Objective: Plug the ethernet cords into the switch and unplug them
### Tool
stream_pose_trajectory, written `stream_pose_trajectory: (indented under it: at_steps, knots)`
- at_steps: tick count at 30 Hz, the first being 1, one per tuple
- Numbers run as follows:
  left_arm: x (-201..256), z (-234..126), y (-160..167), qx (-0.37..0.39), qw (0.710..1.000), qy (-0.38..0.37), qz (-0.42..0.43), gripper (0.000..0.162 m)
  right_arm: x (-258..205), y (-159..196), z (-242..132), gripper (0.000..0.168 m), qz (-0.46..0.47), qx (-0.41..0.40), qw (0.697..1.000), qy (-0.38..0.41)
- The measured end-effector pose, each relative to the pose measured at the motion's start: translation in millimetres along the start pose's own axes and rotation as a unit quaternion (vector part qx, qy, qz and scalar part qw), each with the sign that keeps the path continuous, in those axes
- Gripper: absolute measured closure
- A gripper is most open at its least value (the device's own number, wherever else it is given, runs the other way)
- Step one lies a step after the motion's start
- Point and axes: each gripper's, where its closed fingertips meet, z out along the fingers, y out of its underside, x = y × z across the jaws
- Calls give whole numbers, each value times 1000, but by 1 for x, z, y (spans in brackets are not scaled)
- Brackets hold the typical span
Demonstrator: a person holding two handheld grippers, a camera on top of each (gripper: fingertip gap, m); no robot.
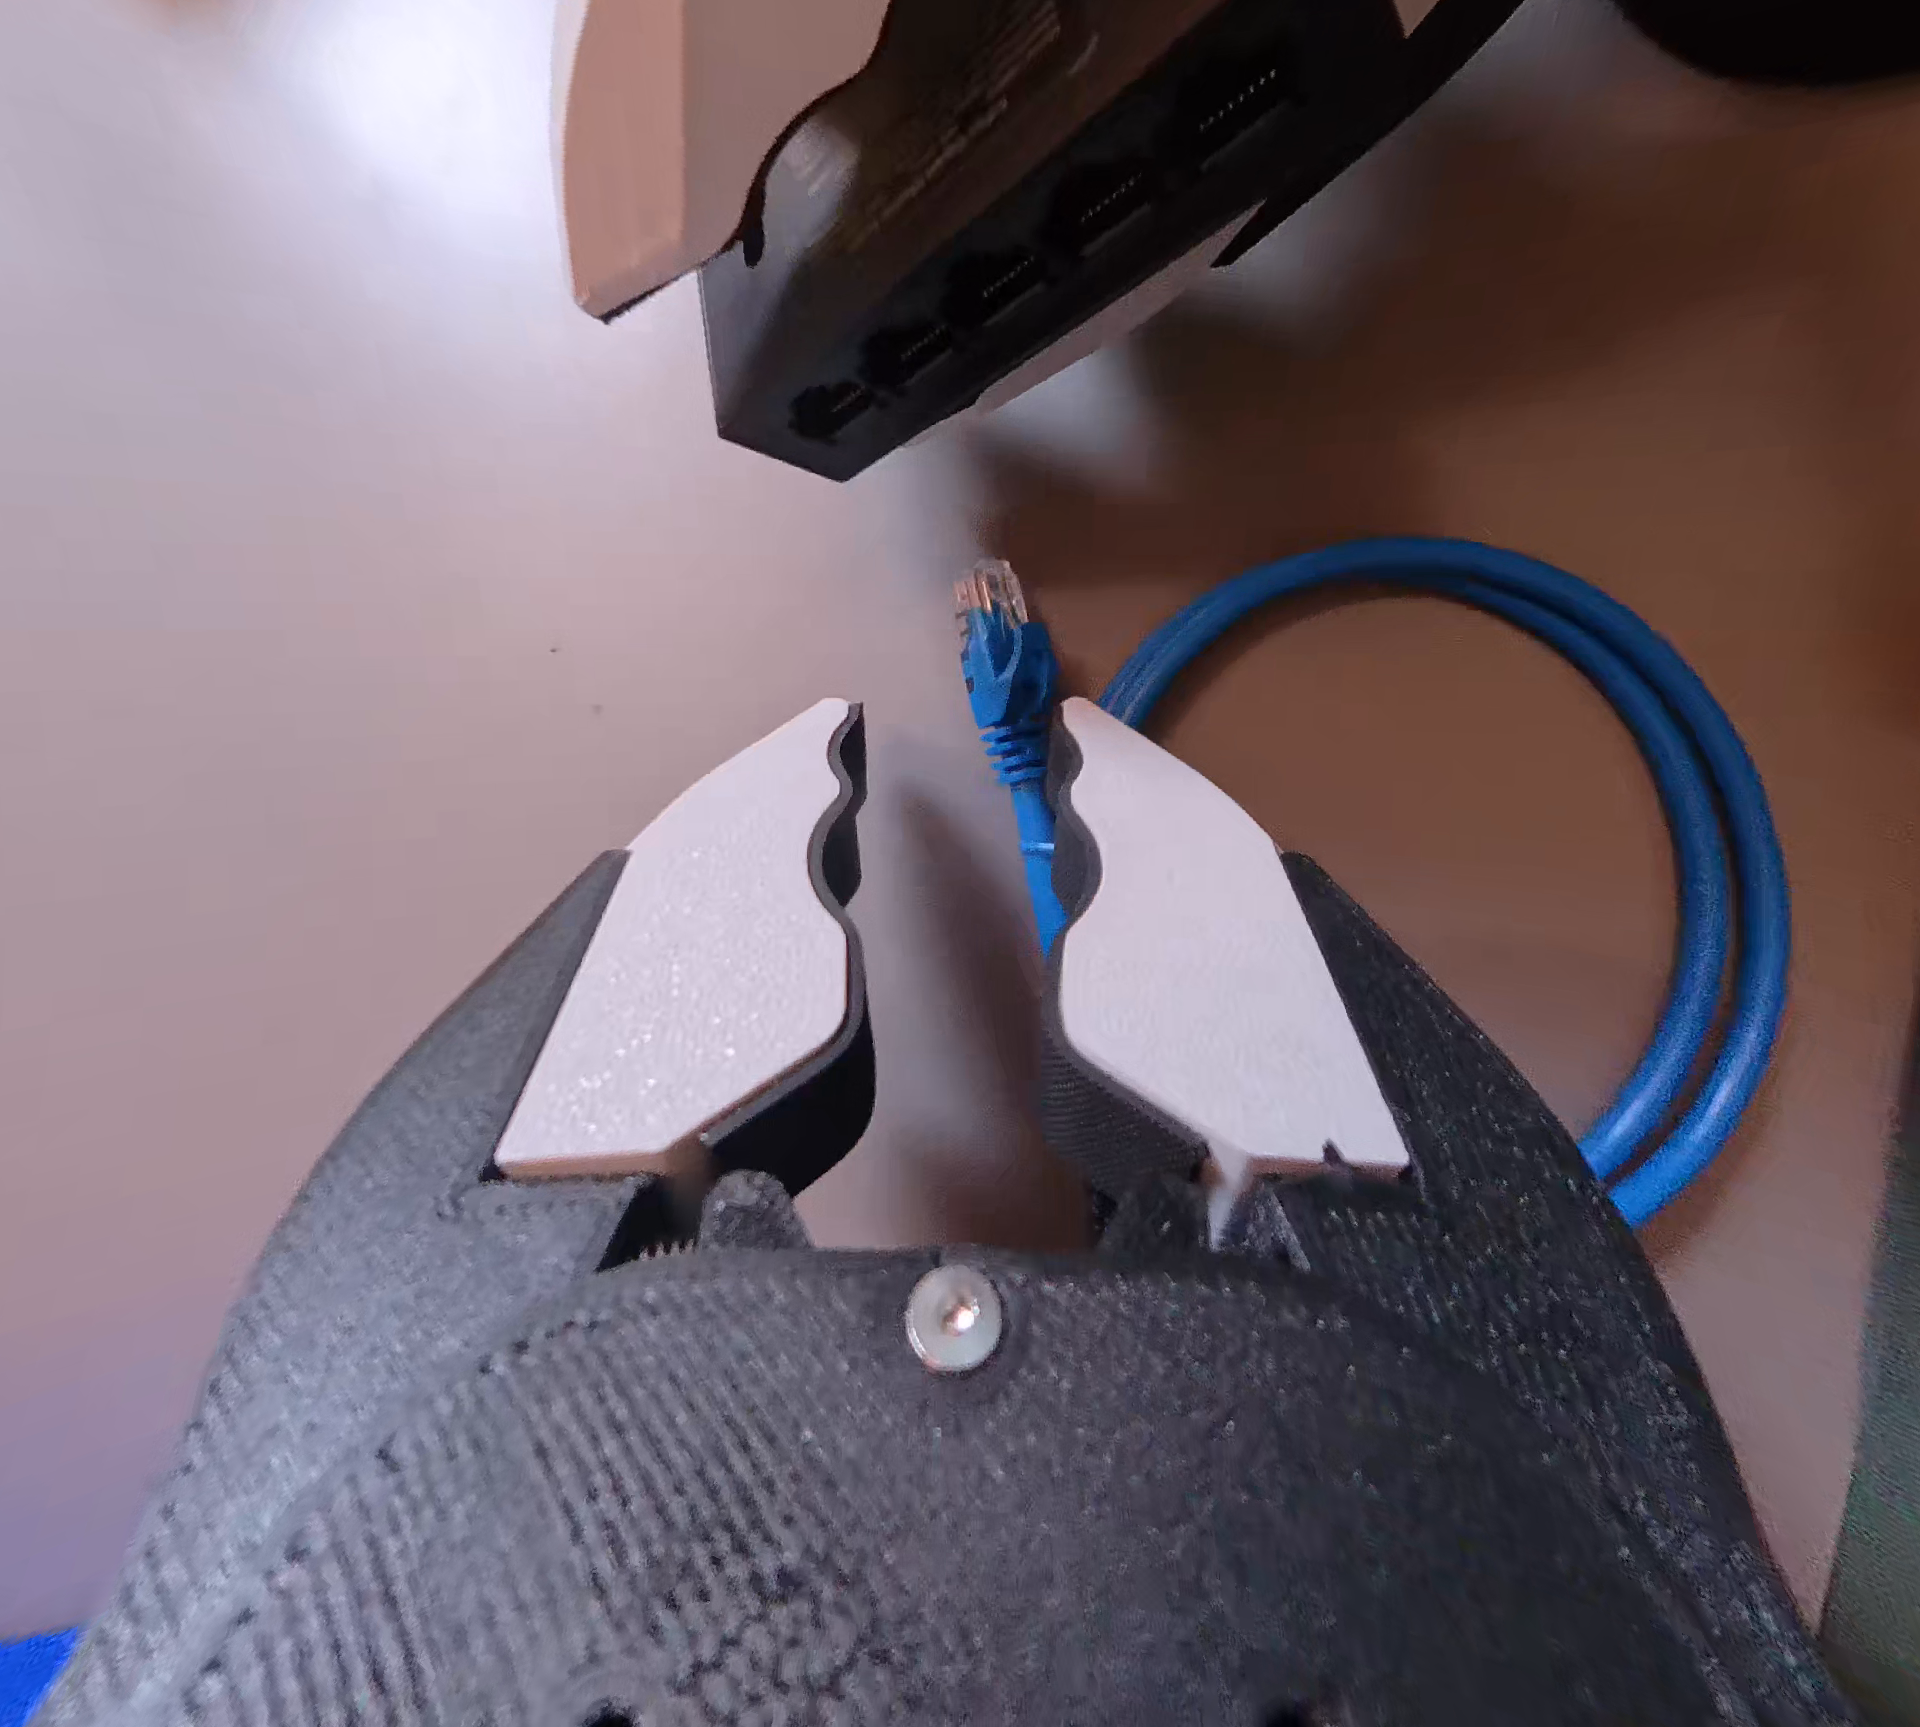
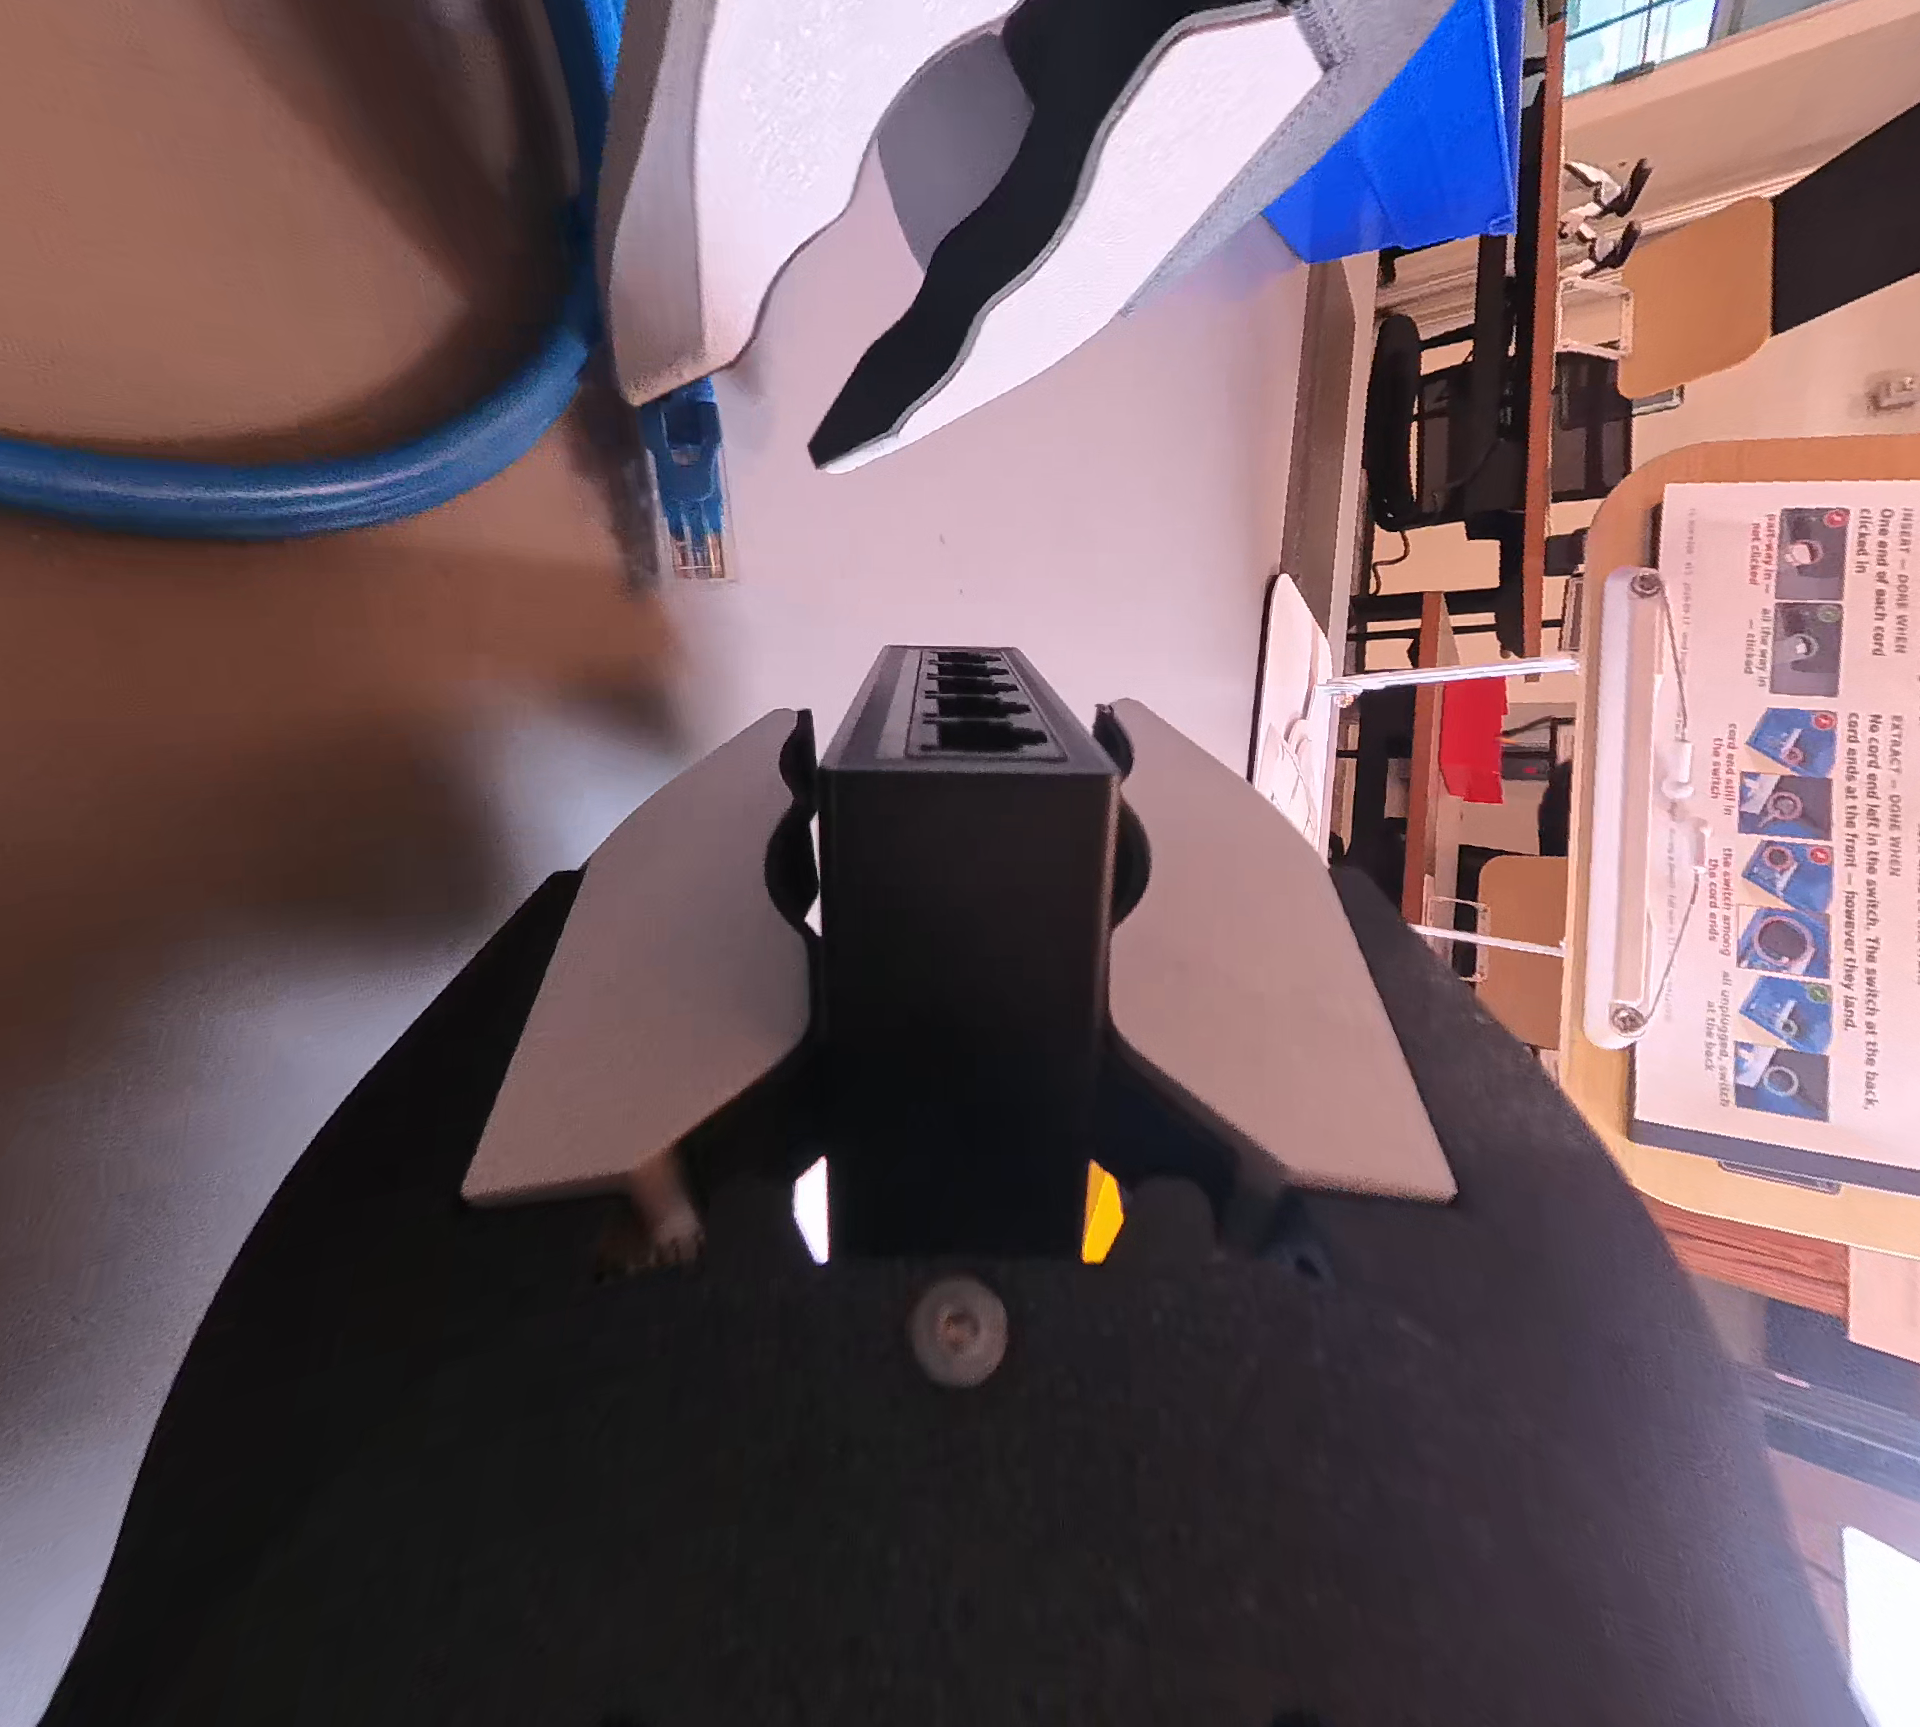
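Black switch, left wrist view: matte black plastic ethernet switch (image 1: 966,264) clamped aloft by right gripper (image 1: 935,150); ports empty.
Left gripper (image 1: 961,721): released, blue ethernet cord (image 1: 1704,804) plug beside one finger.
Right wrist view: nothing plugged; insertion and unplugging pending.

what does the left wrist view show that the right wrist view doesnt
Only the left wrist view shows the whole loop of the blue ethernet cord lying on the table, and the left gripper open, its right finger against the cord's boot.

Only the right wrist view shows the right gripper shut on the switch's sides, plus a blue bin and an instruction sheet behind.

Both show the black switch with empty ports, and the cord's clear plug unplugged.
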Motion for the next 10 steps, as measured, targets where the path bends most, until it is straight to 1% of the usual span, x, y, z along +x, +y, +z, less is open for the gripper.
stream_pose_trajectory:
  at_steps: [1, 6, 10]
  knots:
    - [1, 0, 0, 0, 1000, -2, 3, 131, 1, 0, 0, 116, 2, 0, 1000, 0]
    - [1, 2, -1, -5, 999, -28, 26, 134, 2, 1, 0, 116, 8, 0, 1000, 1]
    - [2, 2, -2, 3, 997, -57, 60, 141, 4, 3, 1, 116, 14, -2, 1000, 2]
